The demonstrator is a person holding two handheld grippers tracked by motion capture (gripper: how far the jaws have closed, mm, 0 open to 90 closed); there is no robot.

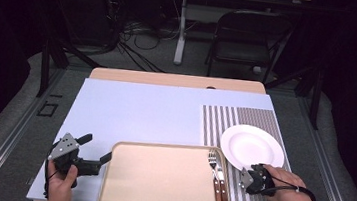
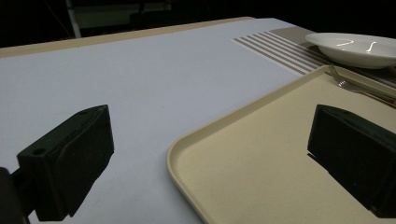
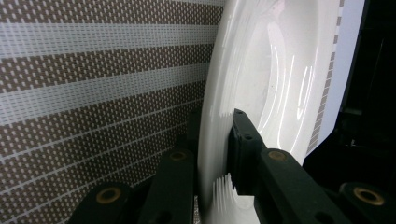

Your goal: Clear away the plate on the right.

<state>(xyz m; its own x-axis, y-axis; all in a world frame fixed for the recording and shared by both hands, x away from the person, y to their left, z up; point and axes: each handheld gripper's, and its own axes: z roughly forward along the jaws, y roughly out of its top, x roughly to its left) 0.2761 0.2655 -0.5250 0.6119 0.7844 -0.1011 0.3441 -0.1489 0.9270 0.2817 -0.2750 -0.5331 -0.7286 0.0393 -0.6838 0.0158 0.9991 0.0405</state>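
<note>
Right gripper (image 1: 247,179) clamped on rim of white plate (image 1: 252,146); left gripper (image 1: 97,148) spread wide beside beige tray (image 1: 157,189).

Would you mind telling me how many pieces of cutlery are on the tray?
2: a fork and a wooden-handled knife, lying side by side along the tray's right edge, beside the white plate.
</note>
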